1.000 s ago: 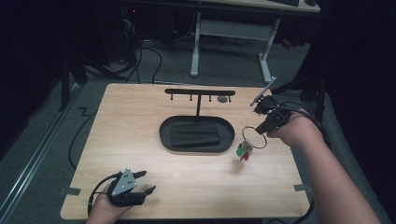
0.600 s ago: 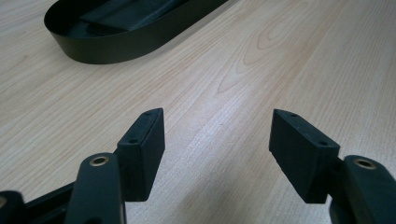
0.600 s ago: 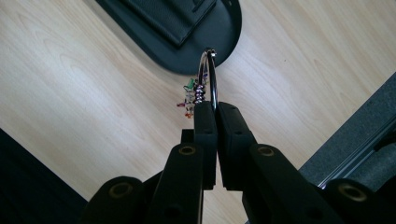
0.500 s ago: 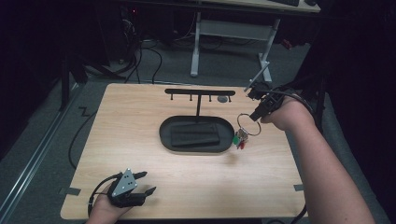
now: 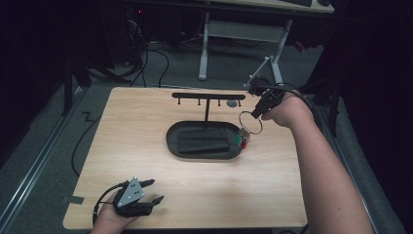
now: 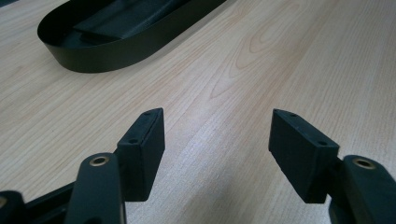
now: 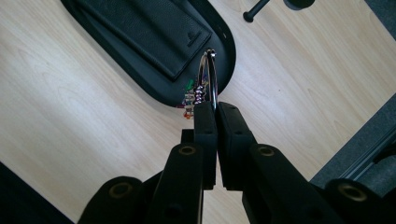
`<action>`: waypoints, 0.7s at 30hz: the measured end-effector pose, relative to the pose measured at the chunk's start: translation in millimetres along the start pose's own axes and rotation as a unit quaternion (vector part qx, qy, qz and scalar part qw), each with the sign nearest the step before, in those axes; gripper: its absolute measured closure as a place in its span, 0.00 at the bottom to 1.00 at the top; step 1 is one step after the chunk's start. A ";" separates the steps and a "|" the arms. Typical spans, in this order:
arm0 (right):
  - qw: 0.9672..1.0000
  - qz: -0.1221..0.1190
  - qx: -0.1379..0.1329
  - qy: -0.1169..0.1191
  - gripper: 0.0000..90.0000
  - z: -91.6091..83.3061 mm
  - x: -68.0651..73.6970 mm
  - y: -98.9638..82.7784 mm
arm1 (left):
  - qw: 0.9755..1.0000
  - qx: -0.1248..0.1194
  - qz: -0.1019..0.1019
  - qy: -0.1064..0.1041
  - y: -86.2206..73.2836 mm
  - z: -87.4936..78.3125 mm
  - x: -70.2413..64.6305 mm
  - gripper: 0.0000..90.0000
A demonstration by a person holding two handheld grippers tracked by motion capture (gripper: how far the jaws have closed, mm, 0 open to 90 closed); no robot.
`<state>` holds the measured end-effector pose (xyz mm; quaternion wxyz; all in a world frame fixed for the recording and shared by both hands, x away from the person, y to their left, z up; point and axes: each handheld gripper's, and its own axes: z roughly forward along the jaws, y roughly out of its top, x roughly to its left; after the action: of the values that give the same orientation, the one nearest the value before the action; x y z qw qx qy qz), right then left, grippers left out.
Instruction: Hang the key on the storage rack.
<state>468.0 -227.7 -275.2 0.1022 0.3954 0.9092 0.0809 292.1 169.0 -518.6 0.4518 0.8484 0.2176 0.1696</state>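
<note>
My right gripper (image 5: 258, 110) is shut on a metal key ring (image 5: 250, 122) and holds it in the air beside the right end of the black oval tray (image 5: 171, 141). Small coloured tags (image 5: 242, 140) dangle from the ring. In the right gripper view the ring (image 7: 208, 77) stands on edge between the closed pads (image 7: 205, 123), over the tray's rim (image 7: 227, 60). A flat black wallet (image 5: 202, 142) lies in the tray. A black T-shaped hook stand (image 5: 208, 97) rises behind it. My left gripper (image 5: 152, 191) rests open near the table's front left edge, nothing between its pads (image 6: 145, 140).
A small dark round object (image 5: 233, 103) lies on the table (image 5: 126, 122) under the stand's right arm. A white desk frame (image 5: 238, 31) stands on the floor beyond the table. Cables (image 5: 151, 53) trail across the floor at the back left.
My right gripper has carried the key ring up and toward the back of the table, nearer the hook stand's right end. The left gripper has stayed put.
</note>
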 end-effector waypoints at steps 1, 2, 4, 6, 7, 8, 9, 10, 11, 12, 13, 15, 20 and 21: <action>1.000 0.005 0.001 -0.001 0.97 0.5 0.0 1.0 | 1.000 0.001 0.000 -0.001 0.0 0.1 -0.1 0.41; 1.000 0.014 0.004 -0.003 0.97 1.4 0.0 2.7 | 1.000 0.002 0.000 -0.001 -0.1 -0.2 -0.2 0.41; 1.000 0.009 0.001 -0.003 0.97 3.7 -3.4 5.4 | 1.000 0.001 0.001 -0.001 -0.4 -0.6 -0.7 0.41; 1.000 0.010 -0.002 -0.001 0.97 5.4 -6.3 8.0 | 1.000 0.001 0.002 0.000 -0.7 -1.2 -0.5 0.41; 1.000 0.013 -0.003 -0.001 0.97 6.2 -7.2 9.4 | 1.000 0.002 0.001 0.000 -0.9 -1.4 -0.1 0.41; 1.000 0.010 -0.005 -0.001 0.97 7.1 -9.0 11.0 | 1.000 0.003 0.000 0.000 -1.0 -1.7 0.2 0.41; 1.000 0.013 -0.003 0.000 0.97 8.1 -9.4 12.4 | 1.000 0.002 0.000 0.000 -1.1 -1.8 0.4 0.41; 1.000 0.008 -0.004 0.001 0.97 9.1 -11.0 14.3 | 1.000 0.002 -0.001 0.000 -1.2 -1.9 0.4 0.41; 1.000 0.014 -0.004 0.000 0.97 10.1 -11.4 15.8 | 1.000 0.002 -0.002 0.001 -1.3 -1.8 0.3 0.41; 1.000 0.013 -0.005 0.002 0.97 11.4 -12.5 17.4 | 1.000 0.002 -0.001 0.001 -1.2 -1.7 0.1 0.41; 1.000 0.011 -0.005 0.002 0.97 12.8 -13.7 18.9 | 1.000 0.002 -0.001 0.002 -1.2 -1.4 -0.3 0.41; 1.000 0.012 -0.007 0.004 0.97 15.8 -15.2 22.0 | 1.000 0.004 0.001 0.000 -1.1 -1.4 -0.9 0.41; 1.000 0.012 -0.012 0.006 0.97 22.5 -20.5 28.3 | 1.000 0.004 0.000 0.002 -1.6 -1.4 -1.0 0.41; 1.000 0.018 -0.011 0.006 0.97 23.5 -21.0 28.7 | 1.000 0.004 0.000 0.002 -1.8 -1.6 -0.8 0.41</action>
<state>508.0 -222.2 -288.8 0.0995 0.4096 0.9018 0.0953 290.2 170.6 -519.3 0.4483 0.8498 0.2189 0.1704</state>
